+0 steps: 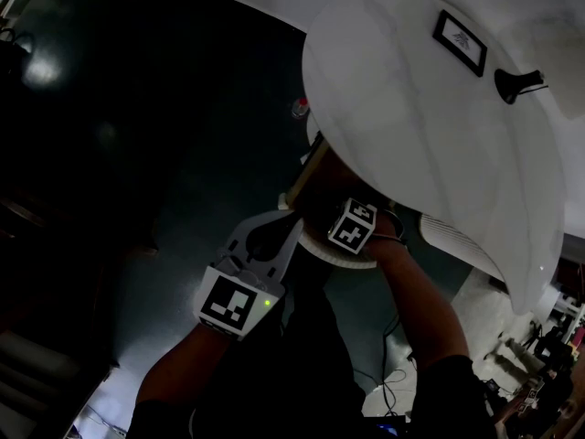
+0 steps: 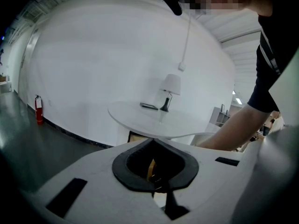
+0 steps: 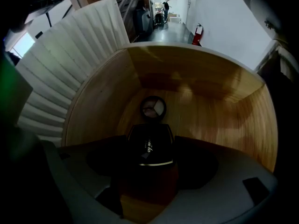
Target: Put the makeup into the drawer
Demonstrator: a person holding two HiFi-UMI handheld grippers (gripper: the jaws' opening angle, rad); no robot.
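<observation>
The right gripper (image 3: pixel 150 140) is reached into the open wooden drawer (image 3: pixel 219 111), with the person's right forearm (image 1: pixel 416 305) stretched up to the drawer's front, under the edge of the white round tabletop (image 1: pixel 411 108). Its fingers are clamped on a black makeup case with a gold band (image 3: pixel 150 149), held upright over the drawer's floor, near the drawer's front. Just beyond the case, deeper in the drawer, a round compact (image 3: pixel 153 108) lies flat on the wood.

The left gripper (image 2: pixel 153 143) is held outside the drawer, just beside its front corner, pointing up toward it from the bent left forearm (image 1: pixel 174 373). Its fingers are pressed together at the tips with nothing between them, and their dark pads bow out into an empty loop.
</observation>
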